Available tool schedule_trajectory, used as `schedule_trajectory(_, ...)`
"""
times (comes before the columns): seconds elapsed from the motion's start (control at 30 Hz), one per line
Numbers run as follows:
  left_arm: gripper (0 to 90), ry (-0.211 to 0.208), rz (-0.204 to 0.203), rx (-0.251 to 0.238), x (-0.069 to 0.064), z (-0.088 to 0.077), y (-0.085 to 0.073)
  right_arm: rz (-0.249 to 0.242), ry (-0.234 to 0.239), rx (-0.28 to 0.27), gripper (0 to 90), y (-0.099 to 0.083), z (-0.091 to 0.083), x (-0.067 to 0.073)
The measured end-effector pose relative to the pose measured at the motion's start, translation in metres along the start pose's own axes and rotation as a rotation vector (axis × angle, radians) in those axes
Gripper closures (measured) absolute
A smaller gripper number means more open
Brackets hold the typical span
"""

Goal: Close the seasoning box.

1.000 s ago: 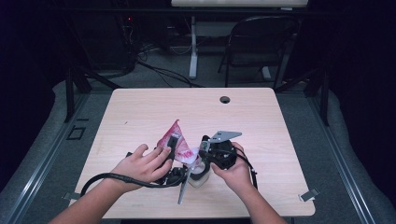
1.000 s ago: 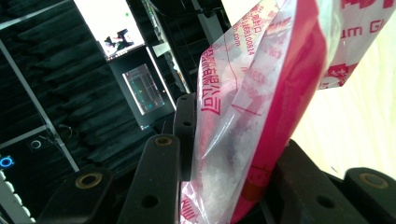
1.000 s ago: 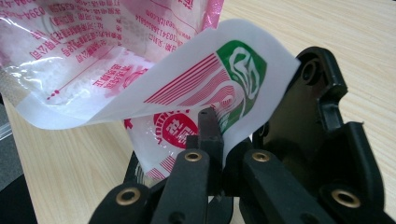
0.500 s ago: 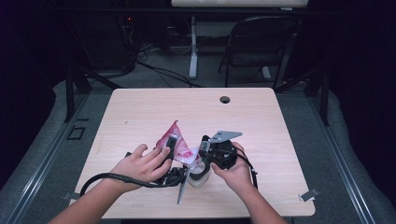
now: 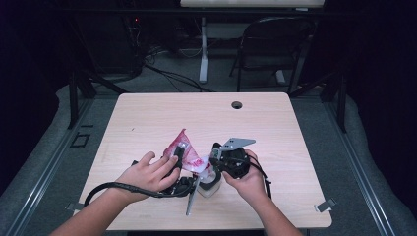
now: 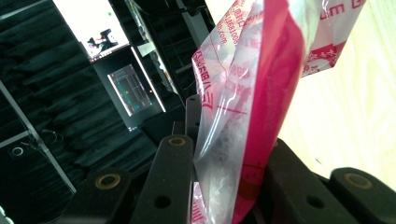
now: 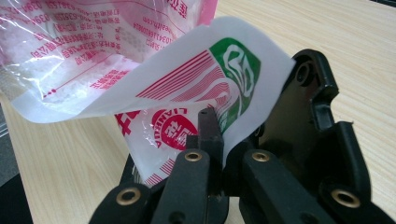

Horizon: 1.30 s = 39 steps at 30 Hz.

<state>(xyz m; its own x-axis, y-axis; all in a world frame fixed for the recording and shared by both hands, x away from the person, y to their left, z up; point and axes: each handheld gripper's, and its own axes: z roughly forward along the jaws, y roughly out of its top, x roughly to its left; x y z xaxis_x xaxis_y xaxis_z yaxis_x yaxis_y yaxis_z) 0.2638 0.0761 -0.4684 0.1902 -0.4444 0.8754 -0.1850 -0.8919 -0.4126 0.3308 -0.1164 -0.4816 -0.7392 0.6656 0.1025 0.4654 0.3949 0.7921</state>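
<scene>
Comparing with one second earlier, the red-and-white printed plastic bag (image 5: pixel 186 150) shows almost no displacement: it remains raised in a peak above the near centre of the wooden table (image 5: pixel 147 113), so any opening or tearing is judged not yet begun. The left gripper (image 5: pixel 178 156) is clenched on the bag's red edge (image 6: pixel 261 121); the right gripper (image 5: pixel 212 158) pinches its white printed corner (image 7: pixel 219 74). The near table edge lies close below both hands; the far half, up to the cable hole (image 5: pixel 237 104), offers free room
</scene>
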Motion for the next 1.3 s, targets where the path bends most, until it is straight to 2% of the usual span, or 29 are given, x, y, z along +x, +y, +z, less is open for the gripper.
schedule_trajectory(0.07, 83.0, -0.016, -0.011, -0.001, 0.0002, -0.0003, -0.0001, -0.001, -0.001, 0.002, 90.0, 0.0, 0.0001, 0.0002)
schedule_trajectory(0.13, 83.0, 0.0, -0.007, -0.003, 0.0015, -0.0009, -0.0004, -0.001, -0.001, 0.004, 90.0, 0.0, 0.0001, 0.0001)
schedule_trajectory(0.27, 83.1, -0.008, -0.015, -0.002, 0.0042, -0.0016, -0.0005, 0.001, 0.0, 0.003, 90.0, 0.0, 0.0, 0.0)
schedule_trajectory(0.3, 83.1, 0.009, -0.003, -0.004, 0.0043, -0.0017, -0.0001, 0.0, 0.0, 0.004, 90.0, -0.0001, -0.0001, 0.0)
schedule_trajectory(0.37, 83.0, 0.004, -0.013, -0.005, 0.0029, -0.0014, 0.0004, -0.001, -0.004, 0.004, 90.0, -0.0002, -0.0002, 0.0)
schedule_trajectory(0.43, 82.7, 0.017, 0.001, -0.004, 0.0031, -0.0017, 0.0016, -0.002, -0.009, 0.002, 90.0, -0.0004, -0.0005, 0.0)
schedule_trajectory(0.53, 80.9, 0.032, 0.001, -0.007, 0.0034, -0.0012, 0.0018, 0.001, -0.011, -0.002, 90.0, -0.0007, -0.0018, -0.0003)
schedule_trajectory(0.57, 80.6, 0.022, -0.011, -0.006, 0.0029, -0.0004, 0.0016, 0.005, -0.01, -0.003, 90.0, -0.0007, -0.0023, -0.0004)
schedule_trajectory(0.63, 80.0, 0.027, 0.01, -0.008, 0.0031, 0.001, 0.0026, 0.015, -0.009, -0.017, 90.0, -0.0006, -0.0033, -0.0006)
schedule_trajectory(0.7, 80.0, 0.018, 0.003, -0.009, 0.0013, 0.0025, 0.0029, 0.015, -0.012, -0.018, 90.0, -0.0004, -0.0043, -0.0009)
schedule_trajectory(0.77, 80.1, 0.02, 0.02, -0.006, 0.0015, 0.0032, 0.0035, 0.016, -0.013, -0.019, 90.0, -0.0004, -0.0043, -0.0008)
schedule_trajectory(0.8, 80.1, 0.02, 0.018, -0.007, 0.0015, 0.0036, 0.0035, 0.017, -0.014, -0.02, 90.0, -0.0003, -0.0041, -0.0006)
schedule_trajectory(0.83, 80.2, 0.012, -0.001, -0.007, 0.0005, 0.0041, 0.0031, 0.017, -0.014, -0.021, 90.0, -0.0001, -0.0038, -0.0003)
schedule_trajectory(1.17, 80.7, 0.01, -0.002, -0.004, 0.0019, 0.0056, 0.0033, 0.009, -0.011, -0.025, 90.0, 0.0015, -0.0051, 0.0032)
schedule_trajectory(1.2, 80.7, -0.003, -0.017, -0.007, 0.0009, 0.0057, 0.0034, 0.009, -0.012, -0.025, 90.0, 0.0015, -0.005, 0.0033)
schedule_trajectory(1.3, 80.7, 0.009, -0.012, -0.007, 0.001, 0.0052, 0.0041, 0.006, -0.011, -0.024, 90.0, 0.0012, -0.0044, 0.0026)
